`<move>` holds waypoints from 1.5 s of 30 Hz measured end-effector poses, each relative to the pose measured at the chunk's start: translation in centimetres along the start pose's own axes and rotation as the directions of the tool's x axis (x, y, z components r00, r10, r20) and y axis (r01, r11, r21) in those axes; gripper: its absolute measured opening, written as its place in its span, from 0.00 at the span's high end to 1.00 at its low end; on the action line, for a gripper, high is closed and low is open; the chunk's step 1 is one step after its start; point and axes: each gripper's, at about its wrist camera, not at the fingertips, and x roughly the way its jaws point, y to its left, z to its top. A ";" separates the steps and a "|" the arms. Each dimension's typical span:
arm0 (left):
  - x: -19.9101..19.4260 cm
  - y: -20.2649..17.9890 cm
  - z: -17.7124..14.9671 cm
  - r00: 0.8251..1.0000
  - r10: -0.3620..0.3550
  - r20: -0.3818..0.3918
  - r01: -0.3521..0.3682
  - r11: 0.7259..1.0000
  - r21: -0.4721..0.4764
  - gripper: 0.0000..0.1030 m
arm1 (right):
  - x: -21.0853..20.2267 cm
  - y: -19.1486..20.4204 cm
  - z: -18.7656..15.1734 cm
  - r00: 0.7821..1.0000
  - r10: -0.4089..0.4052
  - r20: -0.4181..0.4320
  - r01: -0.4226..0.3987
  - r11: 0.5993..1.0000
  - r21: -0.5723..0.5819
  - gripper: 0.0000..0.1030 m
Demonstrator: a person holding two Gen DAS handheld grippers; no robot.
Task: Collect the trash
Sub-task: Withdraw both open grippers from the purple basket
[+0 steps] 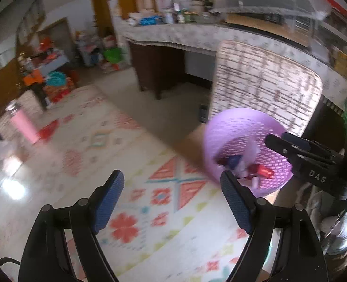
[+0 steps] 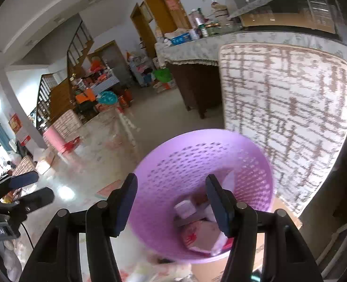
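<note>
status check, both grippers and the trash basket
Left gripper open, empty, over the patterned rug. Right gripper open, empty, at the purple basket mouth. Wrappers inside. Nothing in the way.

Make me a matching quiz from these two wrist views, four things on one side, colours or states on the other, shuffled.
1. perforated plastic wastebasket
2. tall cylindrical bottle
3. left gripper
4. round plastic basin by the far doorway

a. green
b. jaws apart, empty
c. purple, wrappers inside
d. pink

Pairs: 1-c, 2-d, 3-b, 4-a
</note>
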 end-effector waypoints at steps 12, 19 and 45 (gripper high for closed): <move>-5.8 11.0 -7.0 0.974 0.225 0.014 -0.217 0.950 -0.225 0.19 | 0.2 10.6 -3.1 0.992 0.114 -0.057 -0.120 0.985 -0.127 0.37; -7.6 15.7 -10.6 0.960 0.281 -0.012 -0.271 0.909 -0.316 0.19 | 0.2 15.3 -5.0 0.986 0.142 -0.087 -0.157 0.969 -0.193 0.36; -12.8 17.6 -14.9 0.929 0.349 0.124 -0.278 0.877 -0.391 0.13 | -0.7 21.3 -8.5 0.984 0.135 -0.113 -0.161 0.949 -0.271 0.32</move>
